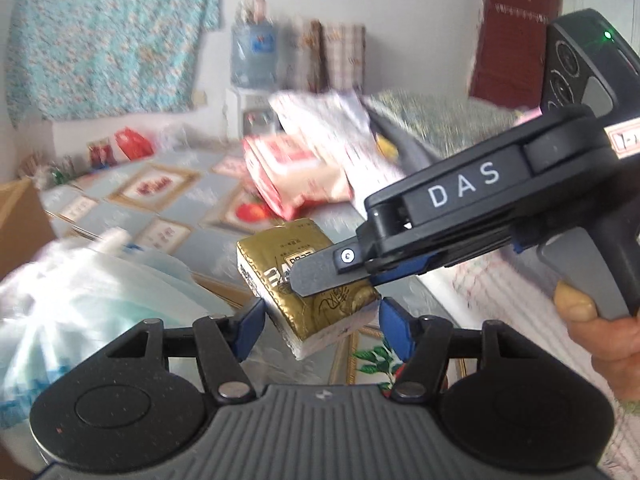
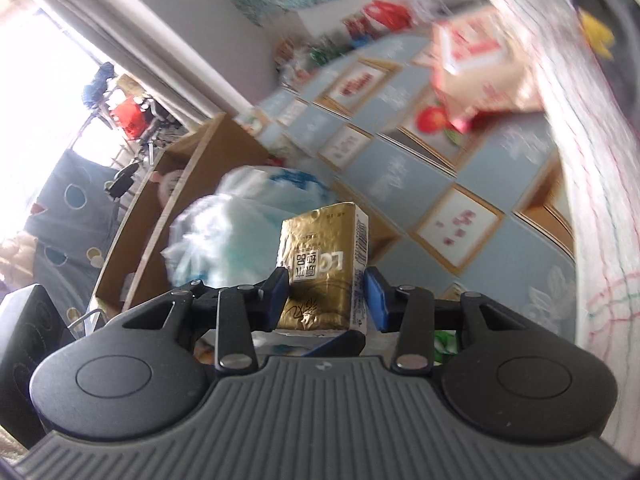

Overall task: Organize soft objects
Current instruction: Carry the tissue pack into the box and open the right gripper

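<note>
In the left wrist view, a patterned blue cloth (image 1: 168, 216) is covering the surface, and a red-and-white pack (image 1: 296, 172) is lying on it farther back, blurred. A white plastic bag (image 1: 80, 292) is bulging at the left, just beside the left gripper (image 1: 322, 326), with a cardboard box (image 1: 20, 216) edging in at the far left. A water jug (image 1: 254, 56) is standing against the back wall. The gold tissue pack (image 1: 308, 280) is sitting tilted in the air above the cloth, between the left gripper's blue pads (image 1: 394, 330). Those pads are spread to either side of the pack's lower end; whether they are touching it I cannot tell. The right gripper (image 1: 320, 284) is reaching in from the right, one grey finger lying across the pack's gold face, with a hand (image 1: 600, 332) on its handle.

The right wrist view is showing what the first does not: a bright window at the left, the box (image 2: 168, 208) open from the side, and the bag (image 2: 240, 232) standing right behind the pack (image 2: 320, 268). A pale checked fabric (image 2: 580, 160) is crowding the right edge. Here the right gripper (image 2: 326, 296) is flanking the upright pack. The left pad is pressing against it, the right pad is standing just beside its white edge, and one finger of the left gripper (image 2: 336, 346) is showing just below the pack.
</note>
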Tool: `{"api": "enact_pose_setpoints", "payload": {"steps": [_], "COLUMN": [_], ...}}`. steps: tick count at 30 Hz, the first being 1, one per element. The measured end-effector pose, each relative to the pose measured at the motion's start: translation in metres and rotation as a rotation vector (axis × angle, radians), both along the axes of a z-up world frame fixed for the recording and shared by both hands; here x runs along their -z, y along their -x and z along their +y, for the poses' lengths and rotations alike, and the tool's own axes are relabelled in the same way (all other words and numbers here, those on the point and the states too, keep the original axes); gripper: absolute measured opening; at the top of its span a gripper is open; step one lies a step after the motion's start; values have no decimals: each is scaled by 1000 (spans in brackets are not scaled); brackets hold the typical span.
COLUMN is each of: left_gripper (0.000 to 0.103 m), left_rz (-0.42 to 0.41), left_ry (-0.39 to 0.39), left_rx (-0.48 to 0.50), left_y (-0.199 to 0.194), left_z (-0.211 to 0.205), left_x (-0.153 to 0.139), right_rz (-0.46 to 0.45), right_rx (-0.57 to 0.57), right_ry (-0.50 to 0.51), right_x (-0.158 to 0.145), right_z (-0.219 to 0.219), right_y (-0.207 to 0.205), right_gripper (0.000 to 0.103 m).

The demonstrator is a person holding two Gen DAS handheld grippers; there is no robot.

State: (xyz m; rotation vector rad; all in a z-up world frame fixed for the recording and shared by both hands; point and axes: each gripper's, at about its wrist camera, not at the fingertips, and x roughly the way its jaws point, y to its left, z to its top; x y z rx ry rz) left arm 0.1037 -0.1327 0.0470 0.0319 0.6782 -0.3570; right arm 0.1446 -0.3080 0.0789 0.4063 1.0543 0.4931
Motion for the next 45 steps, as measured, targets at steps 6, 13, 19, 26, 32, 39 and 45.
{"api": "enact_pose_setpoints", "payload": {"steps": [6, 13, 19, 26, 32, 39, 45], "left_gripper": [64, 64, 64, 64, 64, 65, 74], "left_rz": [-96, -150, -72, 36, 113, 167, 195], "left_ry": [23, -14, -49, -30, -22, 23, 14], "left_rx": [-117, -331, -503, -632, -666, -681, -678], "left_y": [30, 63, 74, 77, 75, 64, 58], "left_z": [52, 139, 218, 284, 318, 349, 358], "left_x": [-36, -73, -85, -68, -42, -23, -13], "right_rz": [-85, -135, -57, 140, 225, 269, 345], "right_rx": [-108, -340, -541, -659, -657, -626, -581], "right_ry": [-28, -101, -165, -153, -99, -43, -29], "right_x": [-38, -66, -62, -19, 20, 49, 75], "right_z": [60, 183, 304, 405, 447, 471, 479], "right_y": [0, -17, -39, -47, -51, -72, -86], "right_gripper": [41, 42, 43, 43, 43, 43, 44]}}
